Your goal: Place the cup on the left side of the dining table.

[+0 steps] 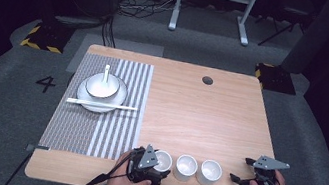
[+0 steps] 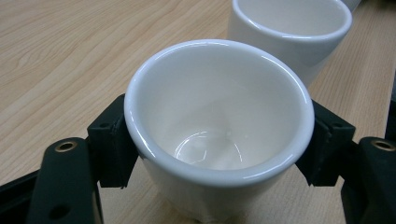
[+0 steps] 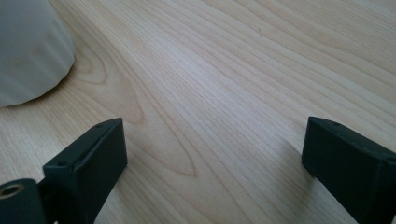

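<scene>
Left hand-held gripper [image 2: 219, 154] is clamped on the leftmost white cup [image 2: 219, 126], one black pad on each side of the wall just under the rim. The cup sits at the near edge of the table [image 1: 209, 115], first in a row of three, just beside the middle cup [image 1: 186, 167]; third cup [image 1: 209, 172] is next along.

Risks, as I read it:
- Glazed ceramic, smooth and glossy, wall tapering toward the base. Pads bear on a curved, slick surface, so the cup could slip down or rotate if squeeze eases.
- The neighbour is very close. Any sideways swing on lift likely clips it and knocks it over.
- Tilting forward could roll the cup out of the pads.

Right hand-held gripper [image 3: 212, 154] is released, jaws wide apart over bare wood-grain laminate, right of the third cup.

Far left: striped woven placemat [image 1: 110, 129] with a white bowl [image 1: 101, 85] on a plate [image 1: 85, 93], spoon [image 1: 106, 72] inside, chopsticks [image 1: 102, 105] across the front.
</scene>
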Demonstrator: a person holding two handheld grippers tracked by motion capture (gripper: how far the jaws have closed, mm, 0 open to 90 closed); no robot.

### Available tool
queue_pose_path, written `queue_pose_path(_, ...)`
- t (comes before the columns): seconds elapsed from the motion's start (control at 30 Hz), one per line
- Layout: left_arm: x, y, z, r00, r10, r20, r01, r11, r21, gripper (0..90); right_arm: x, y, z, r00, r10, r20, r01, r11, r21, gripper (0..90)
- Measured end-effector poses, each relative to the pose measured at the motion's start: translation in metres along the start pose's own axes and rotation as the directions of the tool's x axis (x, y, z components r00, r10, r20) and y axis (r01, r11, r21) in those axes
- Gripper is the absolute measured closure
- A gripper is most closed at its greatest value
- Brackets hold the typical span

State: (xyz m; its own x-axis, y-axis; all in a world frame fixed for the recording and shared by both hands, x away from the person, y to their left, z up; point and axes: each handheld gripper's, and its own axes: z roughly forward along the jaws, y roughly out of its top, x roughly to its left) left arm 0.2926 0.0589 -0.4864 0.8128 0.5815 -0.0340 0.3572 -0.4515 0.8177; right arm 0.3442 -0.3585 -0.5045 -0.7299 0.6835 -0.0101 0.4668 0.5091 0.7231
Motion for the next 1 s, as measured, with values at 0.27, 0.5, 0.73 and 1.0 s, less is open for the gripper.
queue_pose_path(0.27,0.000,0.008,-0.008,1.0000,-0.009,-0.004,0.009,0.9998,-0.018,26.7,0.000,0.000,0.000,1.0000,0.001,-0.001,-0.001,1.000,0.000,6.8)
queue_pose_path(0.5,0.008,0.017,-0.020,0.9994,-0.030,-0.017,0.029,0.9985,-0.047,26.7,0.000,0.000,0.000,1.0000,0.001,-0.001,-0.001,1.000,0.000,6.9)
queue_pose_path(0.73,0.020,0.024,-0.036,0.9975,-0.059,-0.038,0.056,0.9954,-0.078,26.7,0.000,0.000,0.000,1.0000,0.000,-0.001,0.000,1.000,0.000,6.9)
queue_pose_path(1.0,0.031,0.032,-0.054,0.9930,-0.097,-0.067,0.089,0.9895,-0.115,26.7,0.000,0.000,0.000,1.0000,0.000,-0.001,0.000,1.000,0.000,6.9)
